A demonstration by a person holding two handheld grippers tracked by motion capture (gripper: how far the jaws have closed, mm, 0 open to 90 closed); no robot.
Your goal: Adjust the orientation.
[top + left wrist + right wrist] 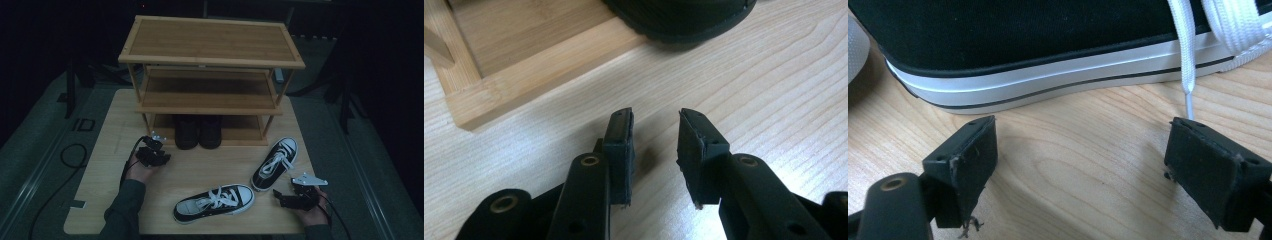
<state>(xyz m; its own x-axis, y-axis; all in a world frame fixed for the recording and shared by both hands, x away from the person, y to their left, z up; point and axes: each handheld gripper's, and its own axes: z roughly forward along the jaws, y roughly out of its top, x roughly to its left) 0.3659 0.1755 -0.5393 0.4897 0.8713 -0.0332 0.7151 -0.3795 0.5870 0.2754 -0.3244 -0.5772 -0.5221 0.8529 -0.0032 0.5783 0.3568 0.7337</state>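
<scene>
The right claw [1080, 150], wide open and empty, should straddle the near sneaker [1038, 45] squarely before closing; the left claw [655, 150] waits part-open, empty.

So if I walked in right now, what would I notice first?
Probably the two black-and-white sneakers lying loose on the table: one near the front edge, the other angled beside it toward the right. Behind them stands a wooden shoe rack with a dark pair of shoes on its bottom shelf. The right gripper sits open close to the sneakers, and the left gripper is open near the rack.
</scene>
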